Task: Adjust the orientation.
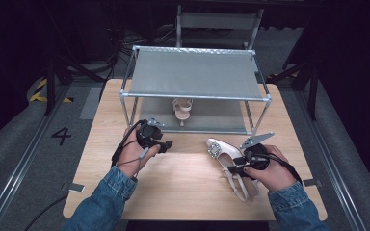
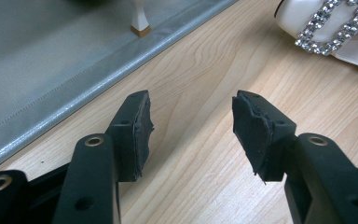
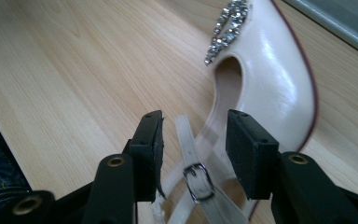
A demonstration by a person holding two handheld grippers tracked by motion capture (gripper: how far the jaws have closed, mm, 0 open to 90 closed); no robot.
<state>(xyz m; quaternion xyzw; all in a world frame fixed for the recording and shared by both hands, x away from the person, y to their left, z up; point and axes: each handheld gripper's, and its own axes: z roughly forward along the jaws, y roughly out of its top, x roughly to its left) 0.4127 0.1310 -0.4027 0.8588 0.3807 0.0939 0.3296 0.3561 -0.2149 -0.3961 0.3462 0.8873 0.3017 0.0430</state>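
Note:
A cream high-heeled shoe (image 1: 224, 155) with a rhinestone buckle (image 3: 226, 28) lies on the wooden table (image 1: 183, 187) at the right. My right gripper (image 3: 193, 147) is open, its jaws standing either side of the shoe's ankle strap (image 3: 196, 179) without closing on it. My left gripper (image 2: 191, 128) is open over bare wood with nothing between its pads, near the rack's front edge. A second matching shoe (image 1: 182, 109) stands on the lower shelf of the grey metal rack (image 1: 195, 72); its heel (image 2: 140, 21) is seen in the left gripper view.
The two-tier rack takes up the back half of the table, with posts at its front corners (image 1: 124, 108). The toe of the loose shoe (image 2: 328, 25) lies to the right of my left gripper. Table edges lie close at front and sides.

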